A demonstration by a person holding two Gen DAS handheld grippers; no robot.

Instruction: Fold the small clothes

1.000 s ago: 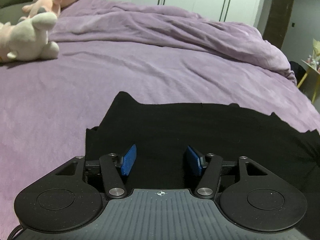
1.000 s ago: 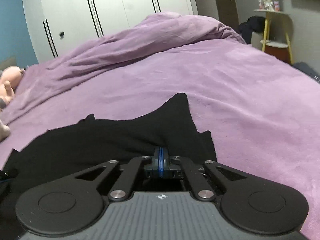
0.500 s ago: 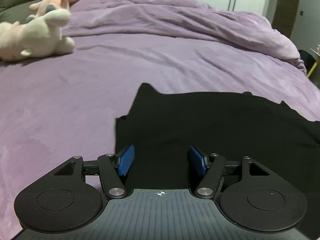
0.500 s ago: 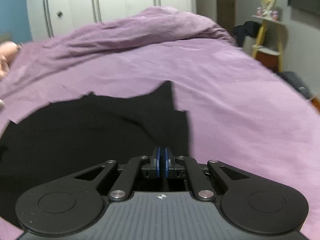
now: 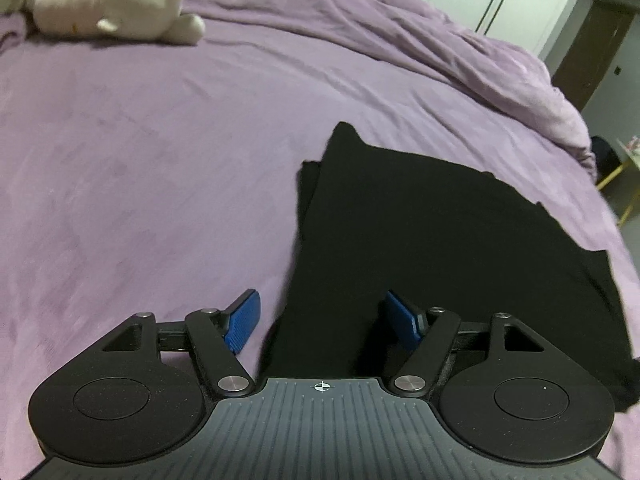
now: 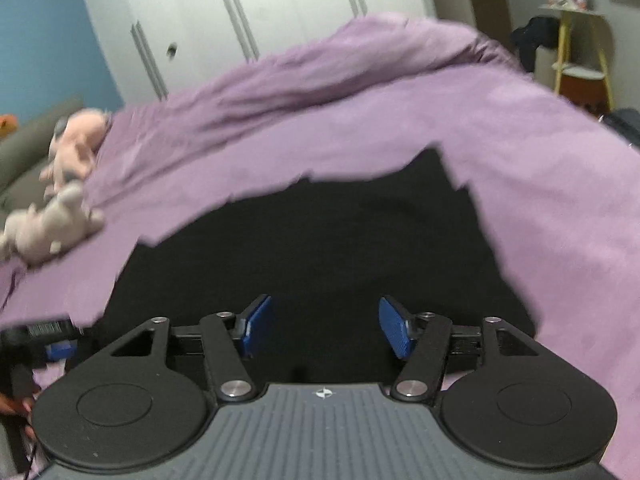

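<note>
Two grippers hover low over a purple bed (image 5: pixel 140 152) and neither grasps anything. On the left gripper (image 5: pixel 322 318) the blue fingers (image 5: pixel 243 319) are spread wide and released; the left one sits above bare bedspread, the right one above a black garment (image 5: pixel 420 240), whose left edge runs between them. In the right wrist view the right gripper (image 6: pixel 324 326) has its fingers (image 6: pixel 394 326) parted just as wide, both above the dark cloth, with nothing caught between them.

The black garment lies flat on the bed, toward its near edge. A pointed corner sticks up at each far end, and a second layer of cloth shows along its left side in the left wrist view. A rumpled purple duvet (image 5: pixel 440 40) is heaped along the far edge of the bed.

Near the far left corner of the bed lies a cream plush toy (image 5: pixel 116 4), with a pink plush toy (image 6: pixel 76 144) just beyond it. White wardrobe doors (image 6: pixel 240 20) stand behind the bed, and a yellow-legged side table (image 6: pixel 580 60) stands past its right edge
</note>
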